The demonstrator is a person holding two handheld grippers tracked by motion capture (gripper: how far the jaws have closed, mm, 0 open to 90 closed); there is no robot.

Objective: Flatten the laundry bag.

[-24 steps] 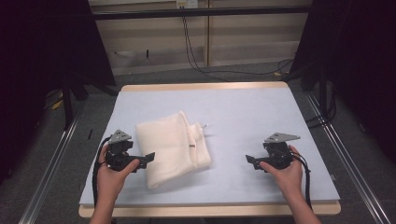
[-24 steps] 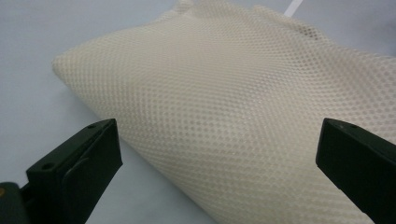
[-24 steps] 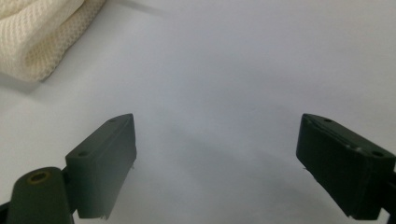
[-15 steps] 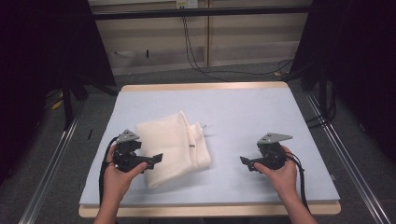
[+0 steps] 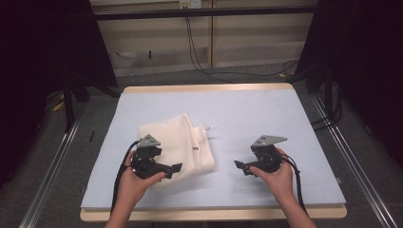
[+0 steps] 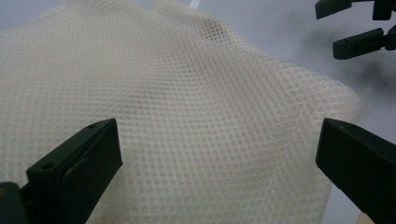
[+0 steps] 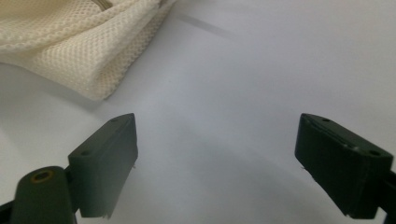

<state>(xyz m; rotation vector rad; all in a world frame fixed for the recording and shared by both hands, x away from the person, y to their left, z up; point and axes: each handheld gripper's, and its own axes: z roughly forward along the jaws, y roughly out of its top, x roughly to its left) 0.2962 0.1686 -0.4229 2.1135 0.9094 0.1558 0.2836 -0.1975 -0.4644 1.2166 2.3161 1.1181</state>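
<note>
A folded cream mesh bag [image 5: 178, 142] lies left of the middle of the pale blue table top [image 5: 247, 114]. My left gripper [image 5: 175, 167] is open and hovers over the bag's near edge, pointing right. In the left gripper view the mesh bag [image 6: 196, 107] spreads out beneath the wide-apart jaws, and nothing is pinched. My right gripper [image 5: 239, 165] is open, pointing left toward the bag, with bare table between them. In the right gripper view the bag's folded corner [image 7: 88, 51] lies at the upper left, ahead of the gripper [image 7: 217, 149].
A short white cord [image 5: 205, 128] sticks out at the bag's far right corner. The table's wooden front edge [image 5: 214, 214] runs just below my hands. Metal rails [image 5: 50, 175] flank the table, and dark stands and cables lie beyond the far edge.
Both hands have moved inward. The left gripper slid right, over the bag's near edge; the right gripper came left toward the bag. Both stayed open.
</note>
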